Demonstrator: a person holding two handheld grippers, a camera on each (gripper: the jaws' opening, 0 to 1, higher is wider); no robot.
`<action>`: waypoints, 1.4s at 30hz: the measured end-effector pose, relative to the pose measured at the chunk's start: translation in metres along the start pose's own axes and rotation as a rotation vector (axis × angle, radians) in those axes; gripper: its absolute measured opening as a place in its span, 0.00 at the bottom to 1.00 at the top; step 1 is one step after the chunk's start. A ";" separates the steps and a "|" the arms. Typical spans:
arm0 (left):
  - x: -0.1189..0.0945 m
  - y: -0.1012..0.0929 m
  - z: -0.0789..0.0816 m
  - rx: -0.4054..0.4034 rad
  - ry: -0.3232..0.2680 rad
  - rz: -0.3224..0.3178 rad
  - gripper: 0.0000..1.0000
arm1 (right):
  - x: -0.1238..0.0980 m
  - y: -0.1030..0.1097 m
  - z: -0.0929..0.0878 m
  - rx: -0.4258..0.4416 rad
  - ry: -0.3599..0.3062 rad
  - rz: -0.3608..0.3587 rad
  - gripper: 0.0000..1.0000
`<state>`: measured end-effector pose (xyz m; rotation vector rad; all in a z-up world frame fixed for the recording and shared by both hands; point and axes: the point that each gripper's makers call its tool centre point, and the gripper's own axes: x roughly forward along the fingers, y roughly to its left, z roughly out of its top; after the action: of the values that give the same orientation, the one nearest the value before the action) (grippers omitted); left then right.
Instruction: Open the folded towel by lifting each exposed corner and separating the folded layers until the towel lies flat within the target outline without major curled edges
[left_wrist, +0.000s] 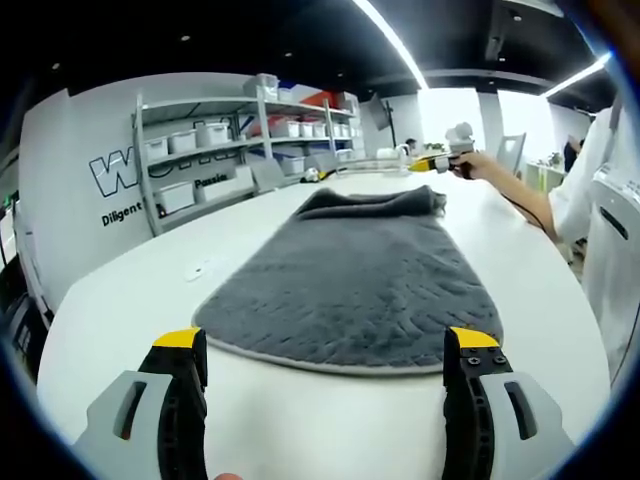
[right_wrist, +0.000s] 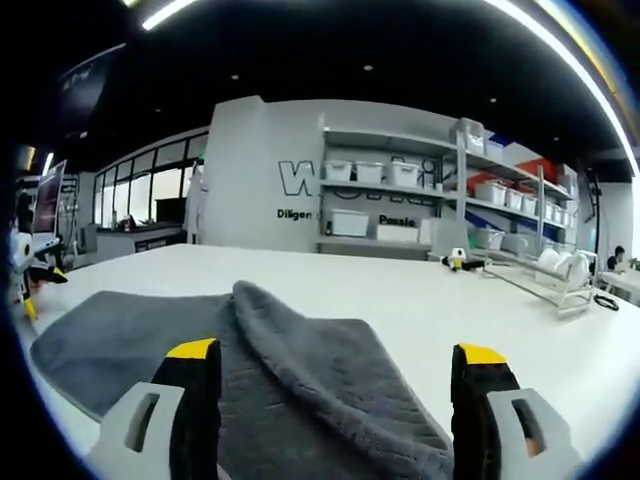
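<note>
We judge the towel (left_wrist: 350, 285) mostly opened on the bench (left_wrist: 120, 300); 1 far fold (right_wrist: 330, 370) remains. Left tool (left_wrist: 325, 365) and right tool (right_wrist: 335, 380) both spread, empty.

This looks like a lab or open-plan workspace. A long white table (left_wrist: 300, 420) runs toward grey metal shelving (right_wrist: 400, 195) stacked with white storage bins (right_wrist: 350, 222), against a grey wall bearing large lettering (left_wrist: 125, 172). Strip lights (left_wrist: 395, 40) cross a dark ceiling, and tall windows (right_wrist: 150, 195) fill the left of the right gripper view.
</note>
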<state>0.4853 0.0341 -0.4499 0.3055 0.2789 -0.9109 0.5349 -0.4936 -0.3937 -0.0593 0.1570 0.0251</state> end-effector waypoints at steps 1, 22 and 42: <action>0.000 0.000 0.000 0.001 0.000 0.000 0.97 | 0.000 0.000 0.000 -0.002 0.000 0.001 0.97; -0.004 -0.004 0.011 0.009 -0.035 -0.004 0.97 | 0.004 0.011 -0.008 -0.021 0.027 0.018 0.96; 0.004 0.000 0.009 -0.047 -0.042 0.026 0.97 | 0.004 0.029 0.005 -0.038 -0.010 0.063 0.94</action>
<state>0.4889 0.0276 -0.4428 0.2455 0.2564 -0.8834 0.5388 -0.4640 -0.3911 -0.0918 0.1482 0.0911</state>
